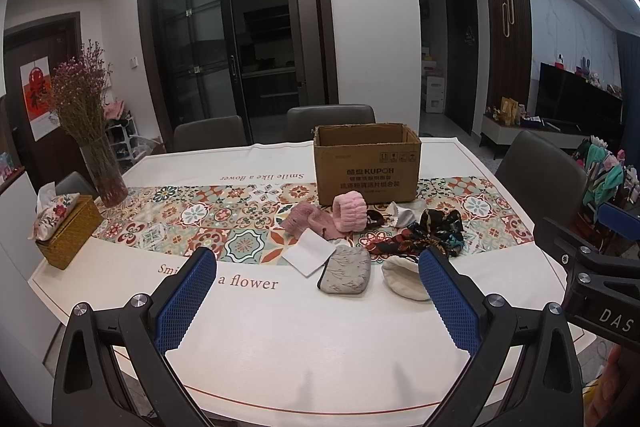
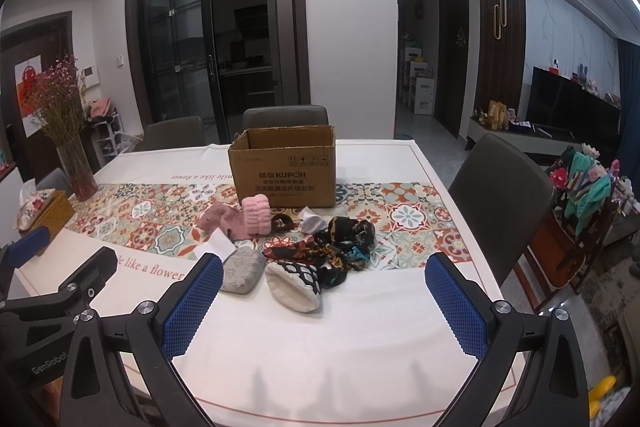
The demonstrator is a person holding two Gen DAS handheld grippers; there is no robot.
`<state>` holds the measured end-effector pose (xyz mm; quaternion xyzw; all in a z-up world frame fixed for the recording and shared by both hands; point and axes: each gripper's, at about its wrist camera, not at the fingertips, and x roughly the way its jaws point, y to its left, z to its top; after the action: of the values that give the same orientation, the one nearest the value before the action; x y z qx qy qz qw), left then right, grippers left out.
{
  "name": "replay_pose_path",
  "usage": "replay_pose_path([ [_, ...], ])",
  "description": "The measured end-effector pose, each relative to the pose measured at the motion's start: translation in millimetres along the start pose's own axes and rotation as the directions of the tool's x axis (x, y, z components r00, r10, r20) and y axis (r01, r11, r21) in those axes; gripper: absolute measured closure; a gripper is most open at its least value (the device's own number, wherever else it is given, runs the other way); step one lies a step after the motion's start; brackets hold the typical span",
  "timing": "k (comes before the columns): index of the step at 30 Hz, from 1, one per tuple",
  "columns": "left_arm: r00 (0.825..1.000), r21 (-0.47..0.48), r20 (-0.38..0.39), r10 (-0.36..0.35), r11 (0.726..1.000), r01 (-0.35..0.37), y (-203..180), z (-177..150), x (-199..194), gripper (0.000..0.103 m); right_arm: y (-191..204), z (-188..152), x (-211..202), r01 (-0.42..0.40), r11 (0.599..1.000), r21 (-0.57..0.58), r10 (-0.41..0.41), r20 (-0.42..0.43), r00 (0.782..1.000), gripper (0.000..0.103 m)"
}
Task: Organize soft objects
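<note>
An open cardboard box [image 1: 366,163] [image 2: 284,167] stands on the table's patterned runner. In front of it lies a pile of soft things: a pink fluffy band [image 1: 349,211] [image 2: 256,213], a pink cloth [image 1: 308,223], a white folded cloth [image 1: 308,257], a grey pouch [image 1: 346,275] [image 2: 242,271], a cream pouch [image 1: 404,281] [image 2: 296,283] and dark patterned scarves [image 1: 428,233] [image 2: 340,243]. My left gripper [image 1: 318,301] is open and empty, near the front edge. My right gripper [image 2: 324,303] is open and empty, also short of the pile.
A glass vase of dried flowers [image 1: 100,167] and a woven tissue box [image 1: 66,231] stand at the table's left. Grey chairs [image 2: 500,187] surround the table. The right gripper's body shows in the left wrist view [image 1: 596,267].
</note>
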<state>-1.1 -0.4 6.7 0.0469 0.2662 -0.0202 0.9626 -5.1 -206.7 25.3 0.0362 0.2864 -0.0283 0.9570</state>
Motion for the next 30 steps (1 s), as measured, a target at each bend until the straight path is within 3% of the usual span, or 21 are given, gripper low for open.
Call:
replay_pose_path([
  [30,0.999,0.023,-0.025,-0.030,0.999,0.031,-5,2,14,0.000,-7,-2,13,-0.005,1.000,0.013,0.006,-0.028,1.000,0.001],
])
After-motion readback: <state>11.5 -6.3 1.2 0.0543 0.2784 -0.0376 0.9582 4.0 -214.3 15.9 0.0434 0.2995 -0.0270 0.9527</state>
